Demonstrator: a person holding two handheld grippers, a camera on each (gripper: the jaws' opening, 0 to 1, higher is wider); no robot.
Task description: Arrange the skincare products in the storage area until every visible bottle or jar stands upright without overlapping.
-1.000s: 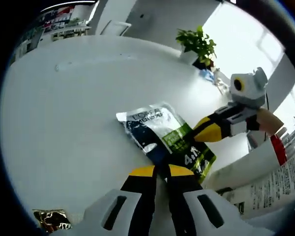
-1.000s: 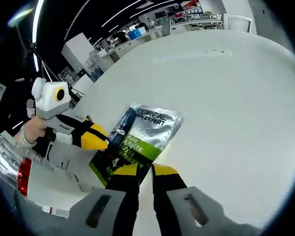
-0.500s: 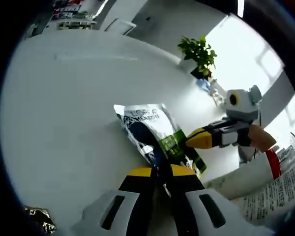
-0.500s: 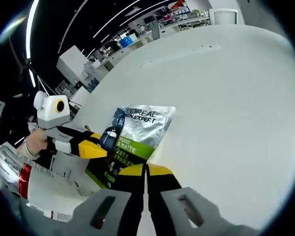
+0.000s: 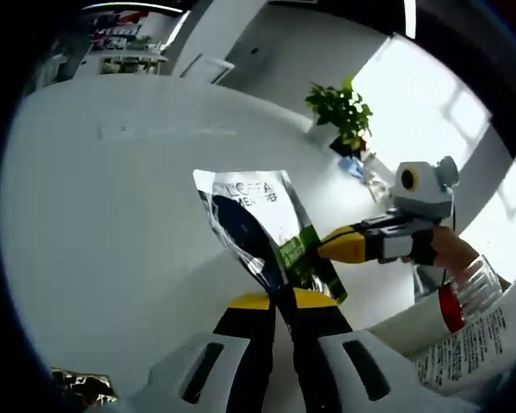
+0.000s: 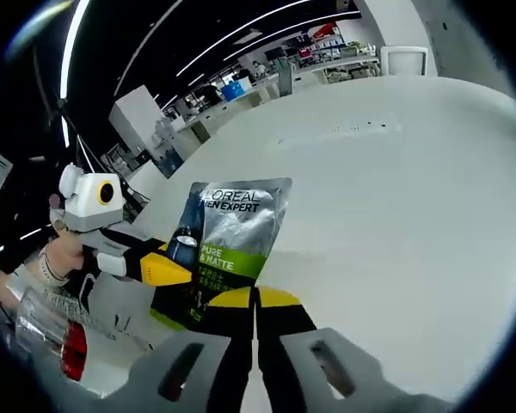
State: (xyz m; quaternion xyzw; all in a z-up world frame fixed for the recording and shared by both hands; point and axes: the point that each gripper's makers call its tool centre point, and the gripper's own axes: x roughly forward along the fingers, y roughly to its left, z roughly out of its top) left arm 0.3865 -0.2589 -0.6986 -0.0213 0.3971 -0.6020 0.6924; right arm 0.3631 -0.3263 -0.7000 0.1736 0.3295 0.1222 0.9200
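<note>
Holding a flat silver, green and navy foil skincare sachet (image 6: 226, 245) up off the round white table (image 6: 396, 189), 2 grippers pinching its lower edge. Right gripper (image 6: 254, 298), jaws closed together on the bottom rim; left gripper (image 5: 282, 298), jaws likewise clamped on the pouch (image 5: 262, 228), coming in from the side. Risking, by judgement, a limp pack folding or slipping flat again once released, having no stiff base. Lying close by: a white printed tube with red band (image 5: 464, 331).
</note>
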